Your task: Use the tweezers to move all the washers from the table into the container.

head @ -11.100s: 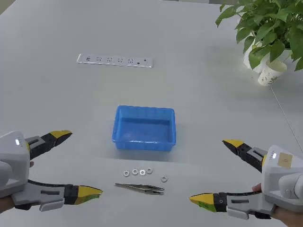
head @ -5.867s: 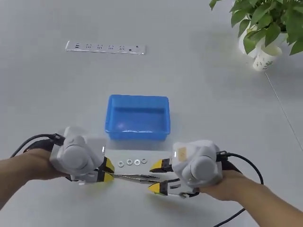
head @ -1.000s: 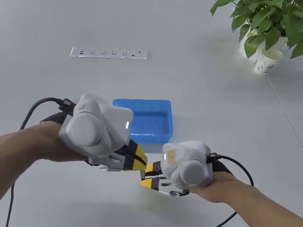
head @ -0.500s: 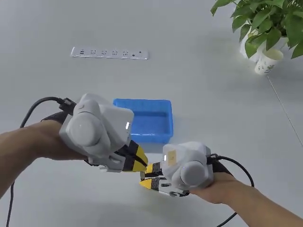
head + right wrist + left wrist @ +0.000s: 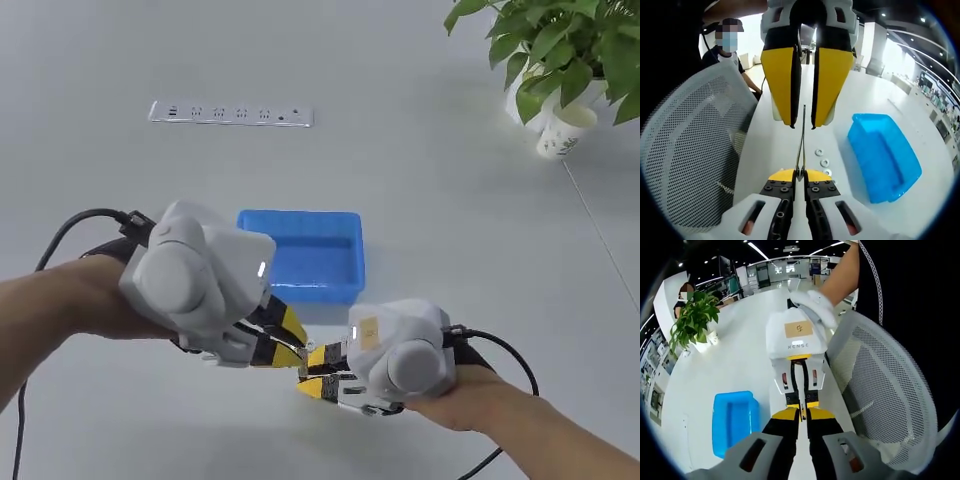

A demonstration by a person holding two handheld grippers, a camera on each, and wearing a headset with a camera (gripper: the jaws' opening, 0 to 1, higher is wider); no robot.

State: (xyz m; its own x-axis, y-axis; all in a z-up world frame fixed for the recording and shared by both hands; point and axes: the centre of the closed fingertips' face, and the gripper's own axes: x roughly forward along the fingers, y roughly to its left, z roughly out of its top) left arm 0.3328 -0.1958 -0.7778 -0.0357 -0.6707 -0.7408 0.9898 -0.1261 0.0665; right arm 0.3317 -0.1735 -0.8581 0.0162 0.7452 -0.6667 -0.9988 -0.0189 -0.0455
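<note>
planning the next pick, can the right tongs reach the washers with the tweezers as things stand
Probably not yet: the right tongs grip the tweezers, but the left tongs straddle their far end. The washers lie uncovered beside.

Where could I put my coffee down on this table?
Bare tabletop lies between the power strip and the blue container, and right of the container toward the plant pot. It is crowded in front of the container, where the left gripper and right gripper meet at the tweezers, beside the washers.

Blue container (image 5: 312, 252), yellow-tipped black fingers (image 5: 781, 70)
</note>
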